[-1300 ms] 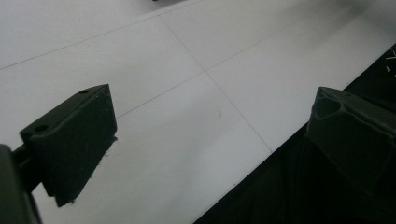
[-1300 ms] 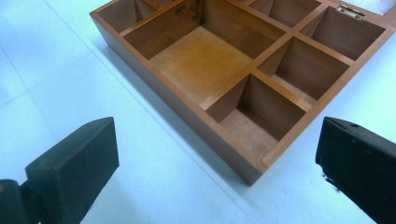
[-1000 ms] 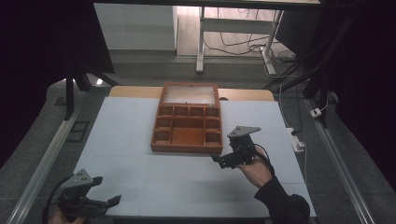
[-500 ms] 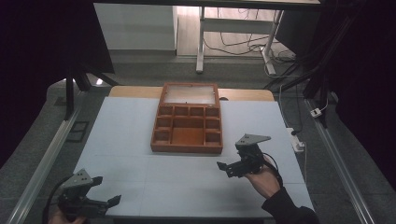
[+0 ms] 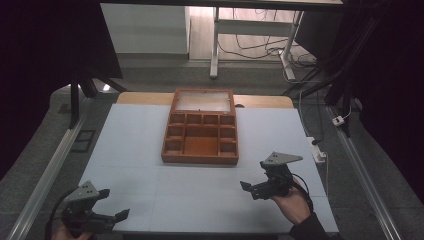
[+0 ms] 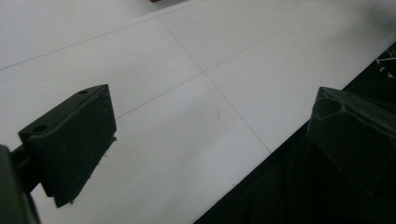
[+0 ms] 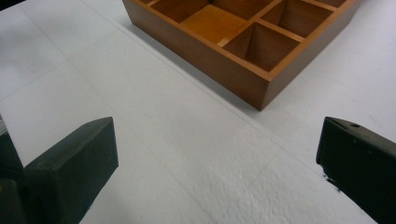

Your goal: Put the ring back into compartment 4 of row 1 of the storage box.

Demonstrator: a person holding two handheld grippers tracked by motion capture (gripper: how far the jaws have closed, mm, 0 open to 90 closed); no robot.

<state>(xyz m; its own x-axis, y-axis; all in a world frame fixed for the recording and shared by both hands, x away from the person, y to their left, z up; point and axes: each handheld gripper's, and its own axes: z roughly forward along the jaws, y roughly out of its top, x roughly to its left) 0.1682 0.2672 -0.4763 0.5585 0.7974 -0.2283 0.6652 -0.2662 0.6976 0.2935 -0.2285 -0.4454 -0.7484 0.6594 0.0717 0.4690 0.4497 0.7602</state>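
Tray (image 5: 201, 134), one, with ten compartments, sits mid-tabletop (image 5: 150, 185) toward the far edge, bare white all round. Two grippers, both spread and holding nothing: left gripper (image 5: 114, 203) at the near edge, right gripper (image 5: 251, 189) near the tray's near right corner.

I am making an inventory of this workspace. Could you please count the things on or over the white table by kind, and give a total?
Brown wooden box with open compartments: 1
Black two-jaw grippers held in hands, left gripper and right gripper: 2
Total: 3
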